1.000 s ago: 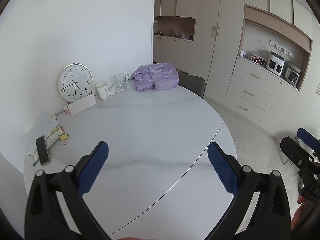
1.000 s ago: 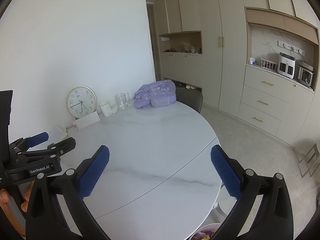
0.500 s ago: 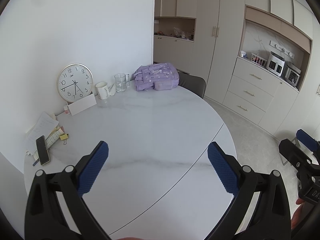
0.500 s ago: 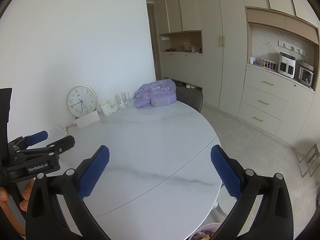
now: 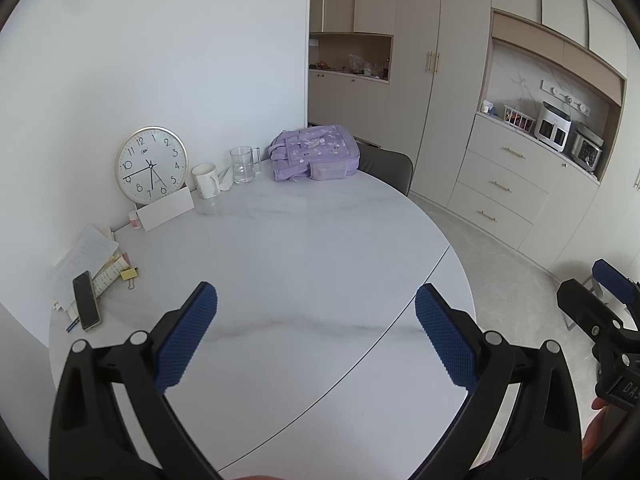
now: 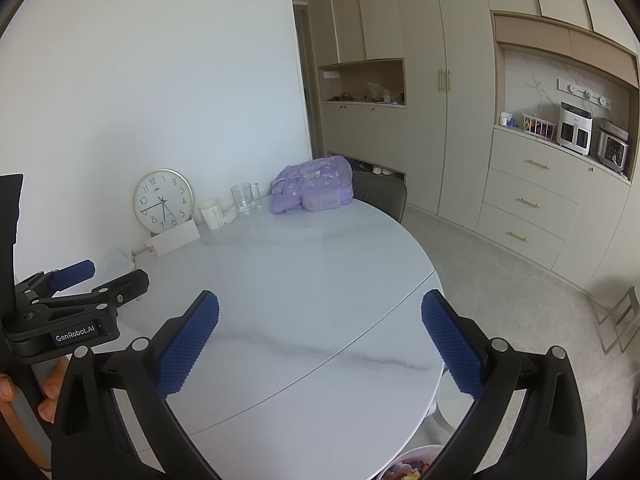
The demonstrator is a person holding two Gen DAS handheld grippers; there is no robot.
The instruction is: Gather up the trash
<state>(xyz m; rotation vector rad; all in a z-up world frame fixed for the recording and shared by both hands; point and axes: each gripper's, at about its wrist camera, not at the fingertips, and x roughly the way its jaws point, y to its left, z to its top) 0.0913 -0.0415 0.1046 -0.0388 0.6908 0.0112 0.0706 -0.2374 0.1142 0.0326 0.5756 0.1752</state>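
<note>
My left gripper (image 5: 316,308) hangs open over the near part of the white marble table (image 5: 304,248), with nothing between its blue pads. My right gripper (image 6: 320,314) is open too, empty, above the table's near right edge. Each shows in the other's view: the right gripper (image 5: 600,308) at the far right, the left gripper (image 6: 80,292) at the far left, held by a hand. Below the table edge a white bin (image 6: 416,450) holds colourful scraps. A small white crumpled piece (image 5: 226,176) lies between the mug and the glass.
Along the wall stand a clock (image 5: 151,165), a white card (image 5: 166,212), a white mug (image 5: 205,180), a glass mug (image 5: 244,164) and a purple backpack (image 5: 312,152). Papers (image 5: 86,252), a phone (image 5: 86,300) and yellow notes (image 5: 129,274) lie at the left. A grey chair (image 5: 386,166) stands behind.
Almost nothing differs. The right gripper has drifted slightly to the right at the edge of the left wrist view; both grippers stay open.
</note>
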